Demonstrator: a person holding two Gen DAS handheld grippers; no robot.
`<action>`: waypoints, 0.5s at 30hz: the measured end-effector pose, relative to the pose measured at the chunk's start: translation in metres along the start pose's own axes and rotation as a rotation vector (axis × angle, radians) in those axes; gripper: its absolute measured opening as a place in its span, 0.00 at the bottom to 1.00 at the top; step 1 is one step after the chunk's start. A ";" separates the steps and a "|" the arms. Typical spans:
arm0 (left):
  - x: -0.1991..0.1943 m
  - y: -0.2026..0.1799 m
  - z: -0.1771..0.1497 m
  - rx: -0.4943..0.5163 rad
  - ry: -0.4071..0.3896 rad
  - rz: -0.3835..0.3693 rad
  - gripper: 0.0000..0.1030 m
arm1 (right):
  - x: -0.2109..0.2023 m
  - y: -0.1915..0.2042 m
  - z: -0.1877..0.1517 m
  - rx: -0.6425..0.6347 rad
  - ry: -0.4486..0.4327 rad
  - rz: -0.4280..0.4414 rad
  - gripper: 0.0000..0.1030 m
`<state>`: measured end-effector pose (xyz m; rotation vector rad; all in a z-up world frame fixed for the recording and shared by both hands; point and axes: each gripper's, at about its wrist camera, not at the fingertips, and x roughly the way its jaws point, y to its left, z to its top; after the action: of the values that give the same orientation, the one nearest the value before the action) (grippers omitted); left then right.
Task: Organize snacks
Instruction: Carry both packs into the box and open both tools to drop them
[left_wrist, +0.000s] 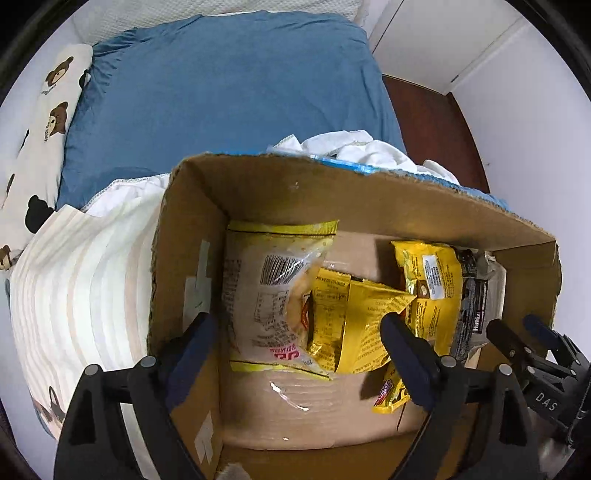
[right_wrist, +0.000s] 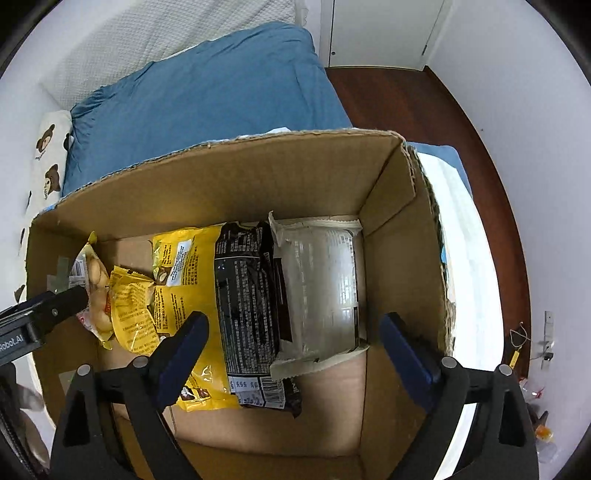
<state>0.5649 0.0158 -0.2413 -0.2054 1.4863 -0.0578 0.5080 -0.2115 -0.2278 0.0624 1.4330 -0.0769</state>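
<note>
Cardboard box (right_wrist: 207, 177) on blue bed (left_wrist: 221, 92) holds the snacks: pale packet (left_wrist: 266, 295) far left, small yellow packs (left_wrist: 351, 317), big yellow bag (right_wrist: 188, 280), black bag (right_wrist: 247, 295), grey packet (right_wrist: 321, 284) right. Left gripper (left_wrist: 299, 332) and right gripper (right_wrist: 291, 328) hover above, jaws wide apart, holding nothing.

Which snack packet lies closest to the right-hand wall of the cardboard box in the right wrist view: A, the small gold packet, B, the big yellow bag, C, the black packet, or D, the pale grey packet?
D: the pale grey packet lies beside the cardboard box's right wall, with the black packet to its left.
</note>
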 end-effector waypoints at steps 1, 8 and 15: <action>-0.001 0.000 -0.002 0.003 -0.006 -0.002 0.89 | -0.001 -0.001 -0.001 0.000 -0.004 0.004 0.93; -0.023 -0.007 -0.029 0.030 -0.111 0.011 0.89 | -0.021 0.002 -0.029 -0.017 -0.058 0.011 0.93; -0.055 -0.012 -0.077 0.046 -0.240 0.036 0.89 | -0.046 0.016 -0.073 -0.039 -0.136 0.019 0.93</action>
<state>0.4846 0.0054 -0.1904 -0.1428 1.2476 -0.0364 0.4308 -0.1887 -0.1927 0.0378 1.2976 -0.0367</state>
